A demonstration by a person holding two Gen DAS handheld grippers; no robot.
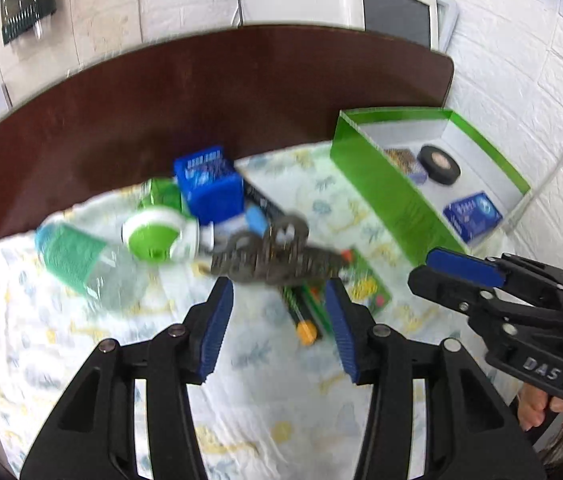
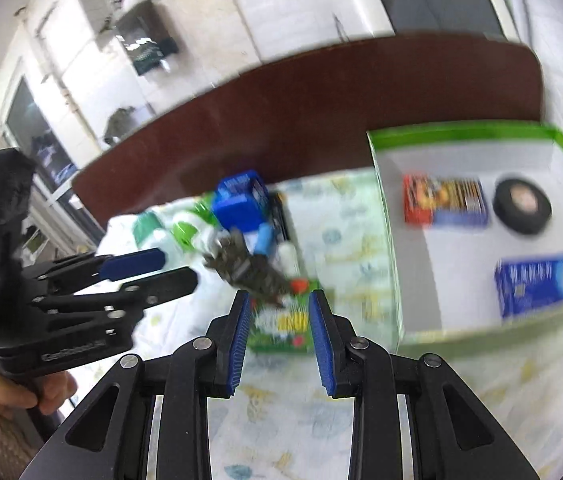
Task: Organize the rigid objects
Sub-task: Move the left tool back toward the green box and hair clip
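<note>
Through the left wrist camera we see our left gripper (image 1: 279, 294) with its jaws spread and nothing between the blue pads, pointing down at the pile on the patterned cloth (image 1: 81, 360). Just beyond the tips lies a dark grey tool (image 1: 265, 256), blurred, seemingly a pair of pliers or shears, with its long axis running across the jaws, left to right, so its width would not fit the gap as the jaws now stand. Between the tips and slightly to the right lies a green pack (image 1: 361, 284) with a green stick (image 1: 301, 312) ending in an orange cap. Farther ahead and left sit a blue box (image 1: 209, 188), a green-and-white tape dispenser (image 1: 157, 234) and a plastic bottle (image 1: 81, 264) on its side. The green tray (image 1: 385, 192) lies ahead and to the right, already holding a black tape roll (image 1: 439, 164) and a blue carton (image 1: 473, 212). Our right gripper (image 1: 437, 268) shows at the right, nearer the tray. Through the right wrist camera our right gripper (image 2: 279, 302) also stands parted and empty, with the green pack (image 2: 281, 324) directly between and just ahead of its tips, the grey tool (image 2: 245, 268) beyond and a little left, and the tray (image 2: 389, 240) close on the right. Our left gripper (image 2: 177, 268) is off to the left. We judge the right hand better placed for the green pack, the left for the tool.
</note>
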